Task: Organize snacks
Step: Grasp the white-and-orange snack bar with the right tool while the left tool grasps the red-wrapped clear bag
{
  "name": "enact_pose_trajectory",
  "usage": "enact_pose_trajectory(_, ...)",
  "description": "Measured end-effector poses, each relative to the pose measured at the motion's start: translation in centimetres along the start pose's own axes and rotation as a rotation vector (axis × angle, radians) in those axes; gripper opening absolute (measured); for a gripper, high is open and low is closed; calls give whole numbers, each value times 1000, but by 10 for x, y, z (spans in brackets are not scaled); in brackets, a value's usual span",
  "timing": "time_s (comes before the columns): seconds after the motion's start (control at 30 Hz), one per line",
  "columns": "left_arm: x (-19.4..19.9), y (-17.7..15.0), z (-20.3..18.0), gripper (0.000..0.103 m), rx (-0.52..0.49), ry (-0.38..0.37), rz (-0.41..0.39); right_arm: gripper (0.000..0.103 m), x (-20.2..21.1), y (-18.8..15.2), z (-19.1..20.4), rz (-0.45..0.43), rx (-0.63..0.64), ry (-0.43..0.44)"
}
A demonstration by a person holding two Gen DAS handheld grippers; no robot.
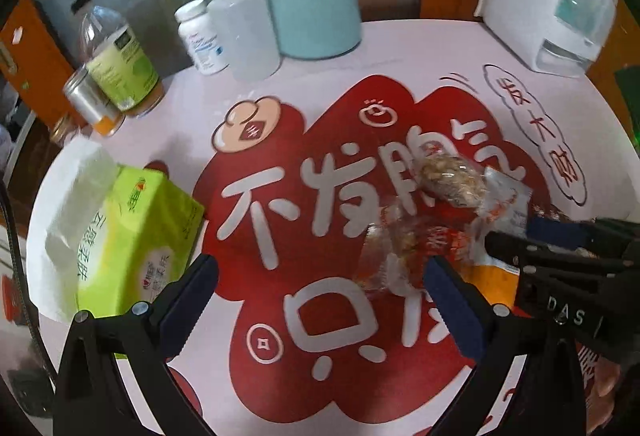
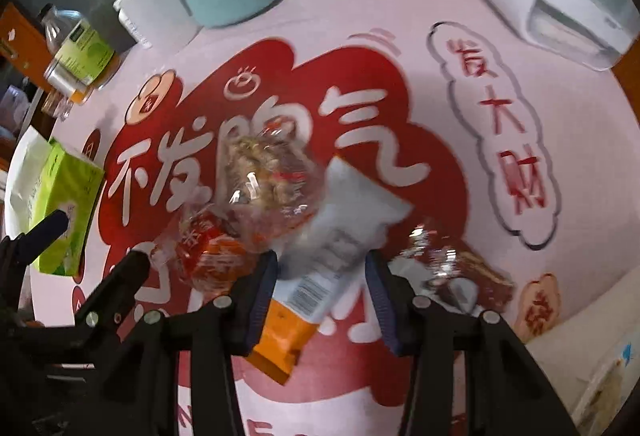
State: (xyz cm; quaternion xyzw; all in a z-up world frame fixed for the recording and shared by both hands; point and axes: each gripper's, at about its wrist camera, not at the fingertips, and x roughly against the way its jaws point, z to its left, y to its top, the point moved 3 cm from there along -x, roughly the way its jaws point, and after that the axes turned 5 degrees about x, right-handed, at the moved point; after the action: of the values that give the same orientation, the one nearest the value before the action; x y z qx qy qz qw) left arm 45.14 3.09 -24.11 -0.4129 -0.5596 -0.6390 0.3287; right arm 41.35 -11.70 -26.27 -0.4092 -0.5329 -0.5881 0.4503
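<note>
On the tabletop (image 2: 460, 4) mat, snack packets (image 2: 264, 176) lie heaped and unsorted, right claw (image 2: 322, 282) half-closed astride the white-orange packet (image 2: 320, 268), grip not yet certain, left claw (image 1: 320, 276) spread and empty beside, so sorting is barely begun.

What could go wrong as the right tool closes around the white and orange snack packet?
1. The white and orange packet lies slanted between the right tool fingers, so it may twist or slip.
2. The clear-wrapped snack overlaps it and could be dragged along.
3. The left tool hovers close and could collide.
</note>
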Motion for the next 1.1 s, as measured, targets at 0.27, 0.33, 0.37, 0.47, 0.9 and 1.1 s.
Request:
enact_pose_trajectory(0.27,-3,-3,-5,102,-7,-22,6,41,-6,-2,4,23,39,-38)
enact_pose_trajectory(0.33,-1,-2,-10,102,-7,-46,5,39,-3,-8,-1,28,42,-35)
enact_pose_trajectory(0.37,-1,0,-13,102,-7,-60,5,38,-2,-11,-3,29,42,-36)
enact_pose_trajectory(0.47,-4,2,-24,102,-11,-94,19,33,6,-23,-13,23,41,-52)
enact_pose_trajectory(0.9,-32,-3,-72,100,-73,-81,69,33,19,-51,-22,-16,48,-53)
enact_pose_trajectory(1.1,-43,-8,-67,91,-69,-67,95,33,16,-50,-17,-19,49,-60)
